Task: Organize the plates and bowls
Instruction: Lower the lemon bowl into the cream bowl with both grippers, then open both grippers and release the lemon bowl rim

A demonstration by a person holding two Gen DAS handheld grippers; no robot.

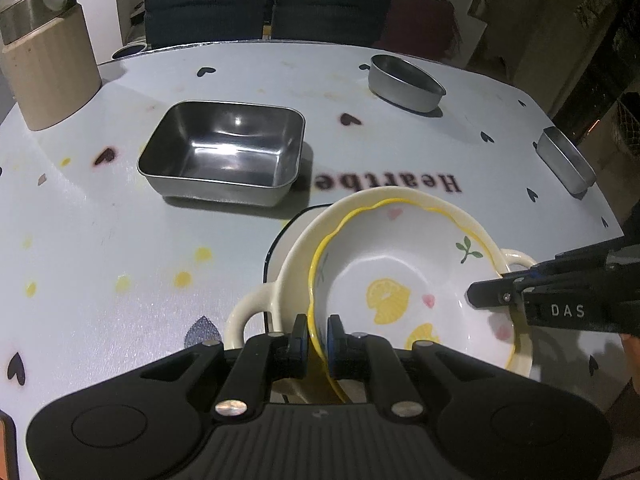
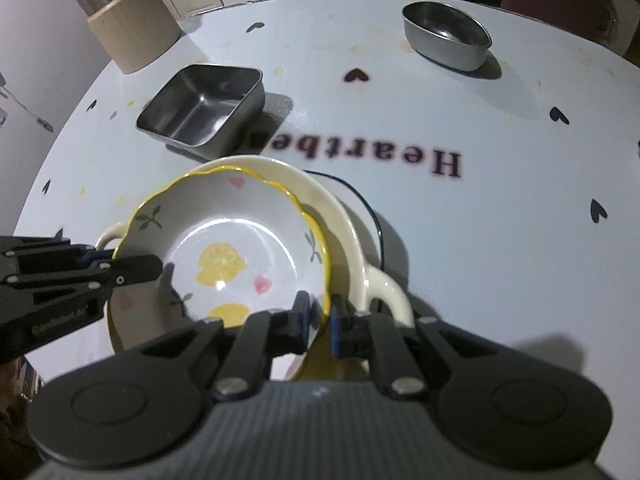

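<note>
While the left wrist view alone shows a third steel tin (image 1: 566,166) at the surface's (image 1: 100,240) far right edge, both views show the lemon-print bowl (image 1: 400,276) nested in the cream handled bowl (image 1: 256,312). Left claw (image 1: 317,338) pinches its near-left rim; right claw (image 2: 321,318) grips the opposite rim, pads on it. A rectangular steel tray (image 2: 204,108) sits beyond.

Dark chairs (image 1: 208,0) behind heart-printed white table (image 1: 120,216) (perhaps cluttered, dim room).
</note>
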